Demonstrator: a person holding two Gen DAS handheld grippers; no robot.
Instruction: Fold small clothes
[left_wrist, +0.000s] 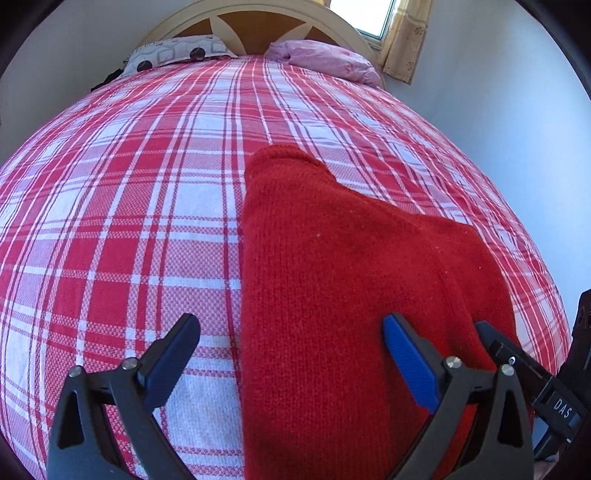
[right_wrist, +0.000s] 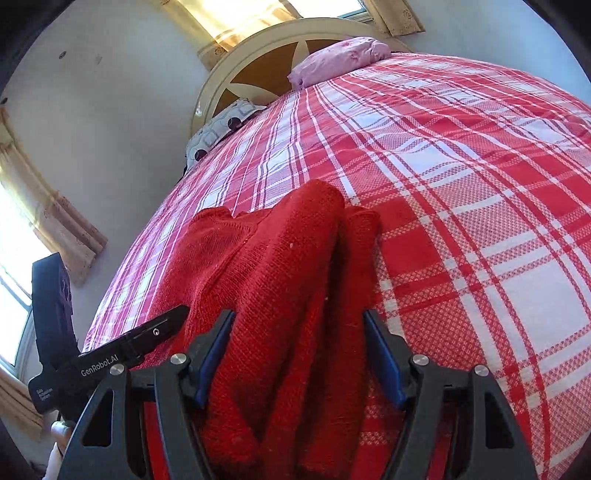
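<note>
A red knit garment (left_wrist: 332, 280) lies folded lengthwise on the red and white plaid bedspread (left_wrist: 129, 184). My left gripper (left_wrist: 291, 332) is open wide above the garment's left edge, one finger over the bedspread, one over the knit. In the right wrist view the garment (right_wrist: 280, 266) shows bunched folds. My right gripper (right_wrist: 299, 325) is open with its fingers on either side of the folds, not pinching them. The left gripper's finger (right_wrist: 147, 336) shows at the left there, and the right gripper's finger (left_wrist: 517, 362) shows at the right of the left wrist view.
A cream headboard (left_wrist: 258, 26) stands at the far end of the bed. A grey patterned pillow (left_wrist: 173, 55) and a pink pillow (left_wrist: 328, 59) lie against it. A curtained window (left_wrist: 369, 18) is behind. A wall runs along the bed's right side (left_wrist: 517, 110).
</note>
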